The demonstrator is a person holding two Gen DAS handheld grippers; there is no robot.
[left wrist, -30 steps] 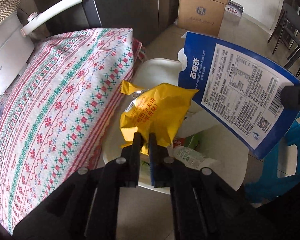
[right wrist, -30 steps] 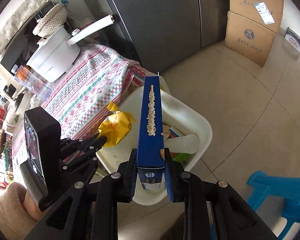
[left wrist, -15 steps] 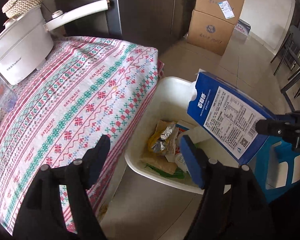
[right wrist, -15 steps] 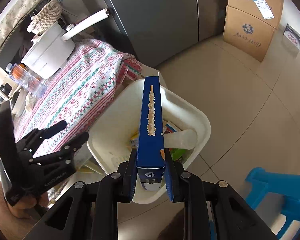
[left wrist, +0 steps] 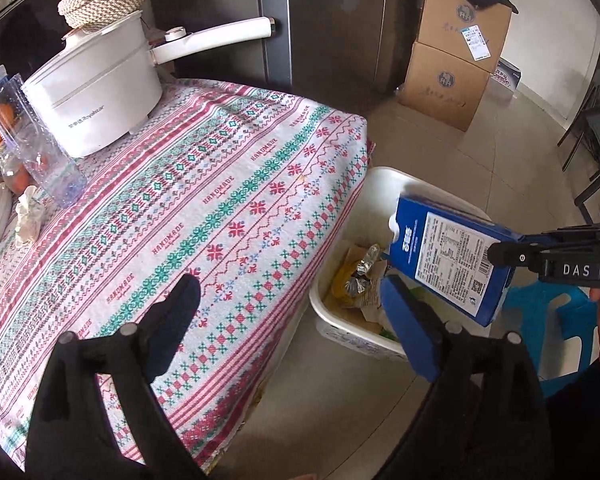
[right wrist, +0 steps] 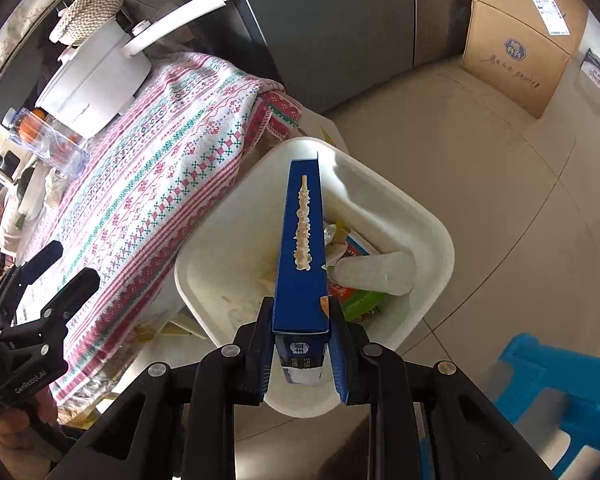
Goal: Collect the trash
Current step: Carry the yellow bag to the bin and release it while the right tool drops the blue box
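Note:
A white bin (right wrist: 428,220) stands on the floor beside the table and holds several wrappers, among them a yellow snack bag (left wrist: 342,280). My right gripper (right wrist: 300,312) is shut on a flat blue carton (right wrist: 300,240) and holds it edge-up over the bin; the carton also shows in the left wrist view (left wrist: 448,264). My left gripper (left wrist: 288,292) is open and empty, above the table's corner next to the bin (left wrist: 340,324); it also shows in the right wrist view (right wrist: 68,264).
The table has a patterned cloth (left wrist: 180,216) with a white cooking pot (left wrist: 96,92), a clear plastic bottle (left wrist: 32,140) and a crumpled tissue (left wrist: 28,216). Cardboard boxes (left wrist: 456,56) stand by the grey fridge. A blue stool (right wrist: 556,396) is at the right.
My left gripper opened and let the yellow snack bag drop into the bin, then drew back over the table. My right gripper kept the blue carton over the bin.

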